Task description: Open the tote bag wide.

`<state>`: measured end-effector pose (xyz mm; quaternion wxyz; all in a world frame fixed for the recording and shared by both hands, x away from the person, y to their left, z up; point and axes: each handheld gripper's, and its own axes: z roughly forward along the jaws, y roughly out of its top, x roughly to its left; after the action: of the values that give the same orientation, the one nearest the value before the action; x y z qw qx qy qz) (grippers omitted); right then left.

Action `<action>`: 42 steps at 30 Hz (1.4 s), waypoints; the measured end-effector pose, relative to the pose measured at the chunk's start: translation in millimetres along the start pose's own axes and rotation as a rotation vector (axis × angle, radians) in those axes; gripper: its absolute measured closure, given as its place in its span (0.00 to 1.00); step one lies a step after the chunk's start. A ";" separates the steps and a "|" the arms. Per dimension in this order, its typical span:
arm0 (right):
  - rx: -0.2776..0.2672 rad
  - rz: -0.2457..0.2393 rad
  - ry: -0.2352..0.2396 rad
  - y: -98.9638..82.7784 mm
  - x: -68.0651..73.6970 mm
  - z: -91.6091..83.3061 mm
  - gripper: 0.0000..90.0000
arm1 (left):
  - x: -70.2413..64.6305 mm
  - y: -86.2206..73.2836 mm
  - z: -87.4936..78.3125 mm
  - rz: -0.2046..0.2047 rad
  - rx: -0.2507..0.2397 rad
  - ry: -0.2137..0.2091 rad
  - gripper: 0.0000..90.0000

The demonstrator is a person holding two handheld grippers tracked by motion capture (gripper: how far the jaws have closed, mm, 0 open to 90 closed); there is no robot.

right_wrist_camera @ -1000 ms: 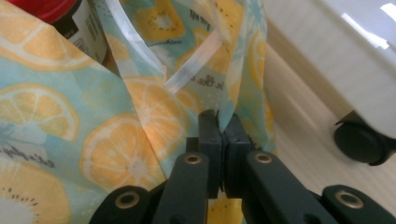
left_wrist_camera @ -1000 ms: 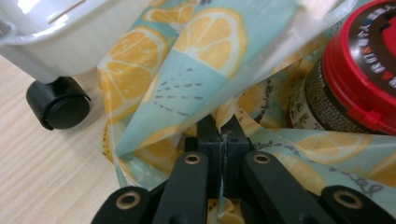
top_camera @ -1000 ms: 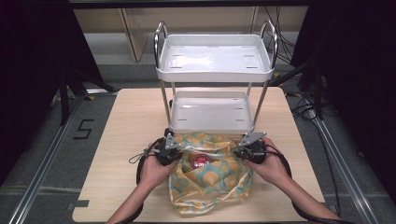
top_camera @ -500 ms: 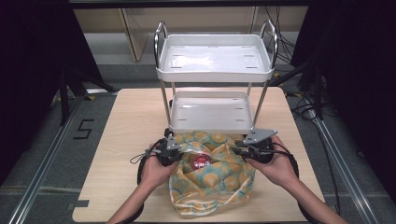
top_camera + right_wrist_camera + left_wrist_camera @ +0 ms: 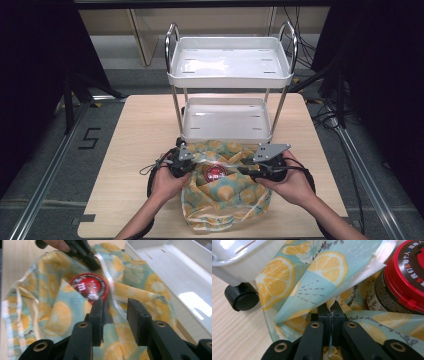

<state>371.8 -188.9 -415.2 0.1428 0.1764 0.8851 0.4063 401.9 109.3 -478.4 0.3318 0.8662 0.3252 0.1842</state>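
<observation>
On the desk (image 5: pixel 125 150), the bag (image 5: pixel 225 200) lies just before the two-tier cart (image 5: pixel 230 75); a lidded jar (image 5: pixel 216 173) sits in the bag.

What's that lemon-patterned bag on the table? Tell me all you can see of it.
The bag is soft and crumpled, pale blue-green printed with yellow lemon slices, with a clear glossy strip along its mouth. It lies on the wooden table just in front of the white cart, mouth open. A red-lidded jar sits inside. The left gripper pinches its rim; the right gripper, jaws just opening, is over the fabric with nothing clamped.
</observation>
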 end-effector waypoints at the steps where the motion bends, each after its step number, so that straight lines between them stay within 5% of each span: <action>1: 0.006 -0.003 0.029 -0.6 2.3 2.8 0.71 | -0.1 0.1 0.0 0.000 0.000 0.001 0.99; 8: 0.034 -0.018 0.102 -5.1 7.8 15.0 0.62 | 0.1 0.9 -1.2 0.002 -0.002 -0.007 0.99; 11: 0.064 0.013 0.135 -8.3 8.0 20.5 0.53 | 0.2 1.0 -1.1 0.003 -0.002 -0.006 0.99; 18: 0.082 -0.007 0.163 -15.0 8.5 35.1 0.35 | 1.1 2.2 -2.7 0.006 -0.006 -0.004 0.99; 25: 0.109 -0.029 0.175 -17.0 12.6 43.2 0.32 | 0.7 2.7 -2.7 0.007 -0.008 -0.002 0.99; 31: 0.118 -0.053 0.176 -15.6 14.7 47.8 0.45 | 0.1 3.1 -2.8 0.011 -0.012 -0.001 0.99; 32: 0.126 -0.056 0.181 -15.4 15.6 48.4 0.58 | 0.1 3.4 -3.2 0.013 -0.006 0.000 0.99; 37: 0.146 -0.071 0.182 -16.4 15.5 50.3 0.72 | -0.2 3.7 -3.1 0.014 -0.007 -0.002 0.99; 42: 0.177 -0.053 0.185 -17.1 15.4 48.8 0.98 | -1.4 4.0 -3.2 0.006 -0.009 -0.004 0.99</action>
<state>374.0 -160.0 -460.7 0.0549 0.1264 0.9312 0.3375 401.0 107.5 -473.4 0.3357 0.8659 0.3213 0.1850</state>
